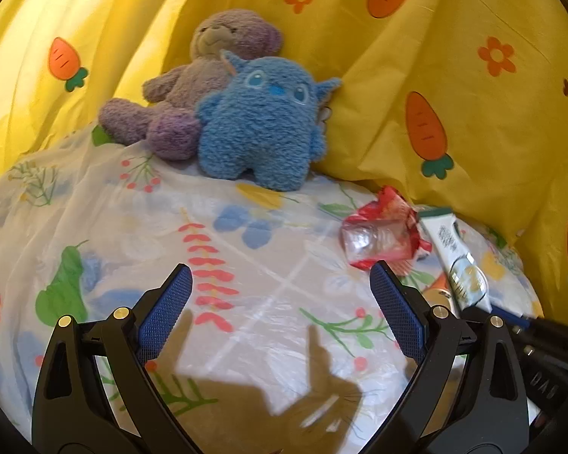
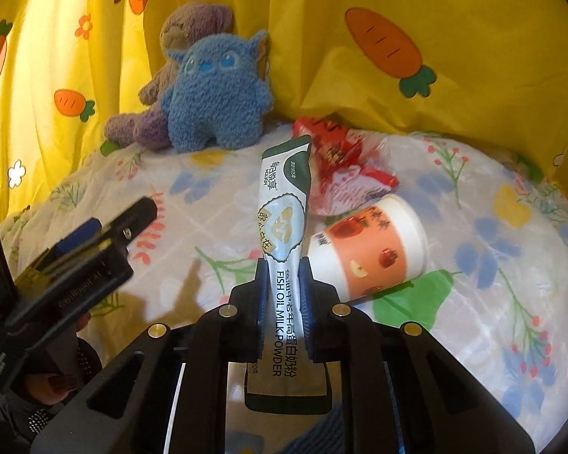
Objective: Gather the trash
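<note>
on floral bedsheet, right gripper clamps sachet.

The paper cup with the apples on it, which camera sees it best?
The right wrist view: the paper cup lies on its side in plain sight beside the milk powder packet. In the left wrist view it is mostly hidden behind that gripper's fingers.

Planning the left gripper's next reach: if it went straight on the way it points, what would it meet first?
Probably the bare floral sheet between the open left gripper's fingers; beyond it, the blue plush. The red wrapper lies off to the right. Depth is unclear.
</note>
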`<state>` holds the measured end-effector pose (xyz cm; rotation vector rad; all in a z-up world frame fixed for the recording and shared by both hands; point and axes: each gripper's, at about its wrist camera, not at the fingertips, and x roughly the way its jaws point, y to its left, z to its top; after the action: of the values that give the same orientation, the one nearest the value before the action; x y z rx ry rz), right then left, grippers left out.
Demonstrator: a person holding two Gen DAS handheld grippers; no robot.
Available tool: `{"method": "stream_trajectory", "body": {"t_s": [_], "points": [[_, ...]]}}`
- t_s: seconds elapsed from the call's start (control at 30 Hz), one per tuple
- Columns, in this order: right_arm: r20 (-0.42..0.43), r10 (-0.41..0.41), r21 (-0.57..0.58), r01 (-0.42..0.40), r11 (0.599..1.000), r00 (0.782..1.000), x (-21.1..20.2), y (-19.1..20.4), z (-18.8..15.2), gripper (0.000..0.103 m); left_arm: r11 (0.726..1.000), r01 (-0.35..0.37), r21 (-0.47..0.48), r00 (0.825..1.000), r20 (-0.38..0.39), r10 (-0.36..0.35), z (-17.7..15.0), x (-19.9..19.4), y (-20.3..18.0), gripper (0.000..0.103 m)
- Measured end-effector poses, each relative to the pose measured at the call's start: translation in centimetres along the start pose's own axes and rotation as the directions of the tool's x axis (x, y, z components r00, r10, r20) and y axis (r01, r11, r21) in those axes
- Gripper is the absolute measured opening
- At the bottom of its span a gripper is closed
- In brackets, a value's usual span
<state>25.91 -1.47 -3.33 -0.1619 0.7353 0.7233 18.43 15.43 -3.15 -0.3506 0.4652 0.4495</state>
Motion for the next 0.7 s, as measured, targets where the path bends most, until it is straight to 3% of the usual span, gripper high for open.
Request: {"method": "stream_trajectory", "body": {"t_s": [0.07, 0.17, 0.3, 0.43, 0.7], "points": [[0.061, -0.030, 0.040, 0.028, 0.999, 0.998, -2.0, -1.3, 0.4, 0.017, 0.995, 0.078, 0.068, 0.997, -0.024, -0.076, -0.3, 0.1, -1.9, 0.093], [0.129, -0.087, 0.084, 0.077, 0.993, 0.988, -4.7, -3.4, 0.4, 0.017, 0.968, 0.209, 0.138, 0.976, -0.096, -0.197, -0.8, 0.4, -4.9, 0.093], [0.194, -0.178, 0.145, 0.151, 0.978, 0.965, -7.3, -5.5, -0.4, 0.017, 0.931, 0.271, 0.245, 0.961, -0.125, -0.247, -1.0, 0.9, -8.5, 0.093], [0.202, -0.191, 0.187, 0.154, 0.970, 0.961, -8.4, -7.0, -1.6, 0.017, 0.886, 0.358, 0.296, 0.929, -0.208, -0.306, -1.3, 2.9, -10.5, 0.093], [0.189, -0.183, 0.212, 0.141, 0.967, 0.965, -8.8, -8.6, -3.0, 0.017, 0.842, 0.439, 0.314, 0.883, -0.325, -0.340, -1.5, 7.0, -12.5, 0.093]]}}
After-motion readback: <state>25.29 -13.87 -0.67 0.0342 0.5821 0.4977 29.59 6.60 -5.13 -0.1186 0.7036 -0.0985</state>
